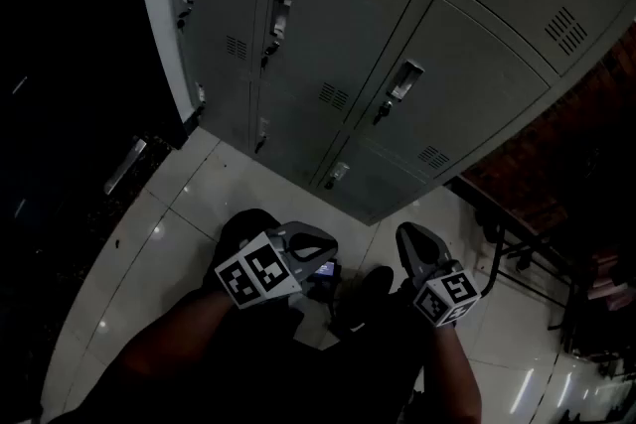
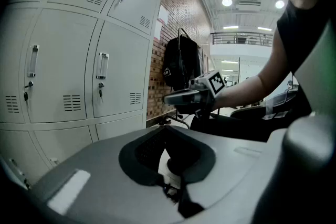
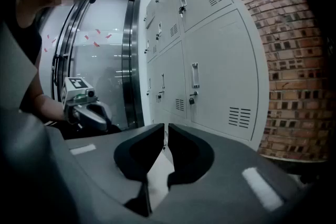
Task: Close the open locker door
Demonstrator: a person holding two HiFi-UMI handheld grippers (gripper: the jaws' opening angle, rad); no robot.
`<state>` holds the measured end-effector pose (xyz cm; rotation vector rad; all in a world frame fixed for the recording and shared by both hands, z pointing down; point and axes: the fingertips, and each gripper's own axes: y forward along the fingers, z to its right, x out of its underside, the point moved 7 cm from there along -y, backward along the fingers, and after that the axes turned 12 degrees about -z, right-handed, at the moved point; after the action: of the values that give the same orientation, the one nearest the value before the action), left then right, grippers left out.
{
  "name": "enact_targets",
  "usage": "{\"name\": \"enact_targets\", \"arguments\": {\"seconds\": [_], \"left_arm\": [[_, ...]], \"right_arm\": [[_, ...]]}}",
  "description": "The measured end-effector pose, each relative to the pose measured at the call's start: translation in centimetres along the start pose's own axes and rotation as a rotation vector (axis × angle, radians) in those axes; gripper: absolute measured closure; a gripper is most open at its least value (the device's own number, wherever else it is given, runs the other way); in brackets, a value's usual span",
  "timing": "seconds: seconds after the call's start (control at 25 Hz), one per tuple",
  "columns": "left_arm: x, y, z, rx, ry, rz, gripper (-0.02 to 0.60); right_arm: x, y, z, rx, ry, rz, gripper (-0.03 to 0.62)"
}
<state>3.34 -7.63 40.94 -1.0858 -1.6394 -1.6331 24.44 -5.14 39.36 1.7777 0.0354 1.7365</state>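
A bank of grey lockers (image 1: 338,45) stands in front of me, and every door that shows lies flush with its neighbours. None stands open in any view. My left gripper (image 1: 310,245) hangs low by my legs, short of the lockers, its jaws shut on nothing (image 2: 165,129). My right gripper (image 1: 415,243) is beside it at the same height, jaws together with only a thin slit and nothing between them (image 3: 165,126). Each gripper view shows the other gripper off to the side: the right gripper (image 2: 184,96) and the left gripper (image 3: 90,113).
The floor (image 1: 169,204) is pale glossy tile. A brick wall (image 3: 294,60) adjoins the lockers on the right, where a black backpack (image 2: 181,63) hangs on a rack. A metal frame (image 1: 517,253) stands at the right. A glass door (image 3: 105,60) is on the left.
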Motion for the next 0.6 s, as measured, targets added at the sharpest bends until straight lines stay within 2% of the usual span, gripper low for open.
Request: {"name": "enact_targets", "arguments": {"seconds": [0.08, 0.24, 0.44, 0.6], "left_arm": [[0.2, -0.3, 0.0, 0.003, 0.000, -0.005, 0.569], [0.4, -0.6, -0.2, 0.010, -0.011, -0.006, 0.569], [0.4, -0.4, -0.2, 0.015, -0.007, -0.007, 0.569], [0.5, -0.4, -0.2, 0.016, -0.012, -0.006, 0.569]], "right_arm": [[-2.0, 2.0, 0.0, 0.008, 0.014, 0.038, 0.562], [-5.4, 5.7, 1.8, 0.085, 0.015, 0.059, 0.558], [-9.2, 9.5, 4.7, 0.166, 0.107, 0.104, 0.541], [-11.6, 12.4, 6.5, 0.242, 0.136, 0.107, 0.494]]}}
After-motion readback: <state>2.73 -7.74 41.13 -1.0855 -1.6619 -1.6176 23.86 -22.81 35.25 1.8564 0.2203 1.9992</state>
